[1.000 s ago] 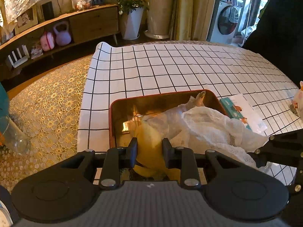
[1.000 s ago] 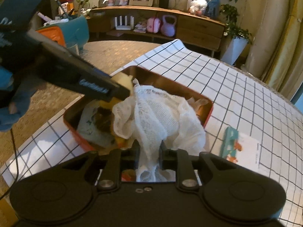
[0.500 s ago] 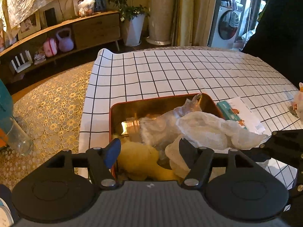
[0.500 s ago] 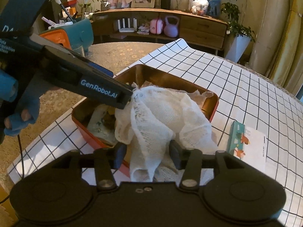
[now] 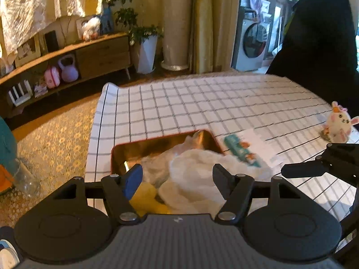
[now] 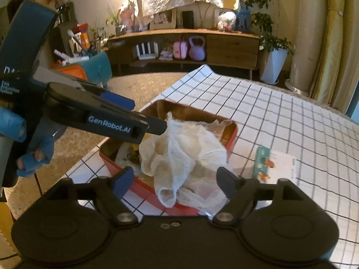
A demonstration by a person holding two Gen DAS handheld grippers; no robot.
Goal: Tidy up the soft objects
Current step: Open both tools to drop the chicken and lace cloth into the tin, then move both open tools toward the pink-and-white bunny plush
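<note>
— Over the tin [image 6: 231,134], at 12 o'clock from both our grippers, the cloth [image 6: 184,152] lies heaped, one corner drooping over the near rim onto the bench [image 6: 291,121].
— We've just been opening both. Our right gripper [image 6: 174,180] stands wide, nothing pinched; the cloth sits loose below it. Our left gripper [image 5: 177,176] is spread too, clear of the yellow toy [image 5: 145,198] at its 6 o'clock.
— We judge the cloth light and limp: it will sag and snag on lace holes, not slip.
— So we'd pinch a thick fold near the drooping corner, not a single layer.
— And the bunny [image 5: 338,125], at 2 o'clock from our left?
— Soft, squashy; we'd take it round the body.
</note>
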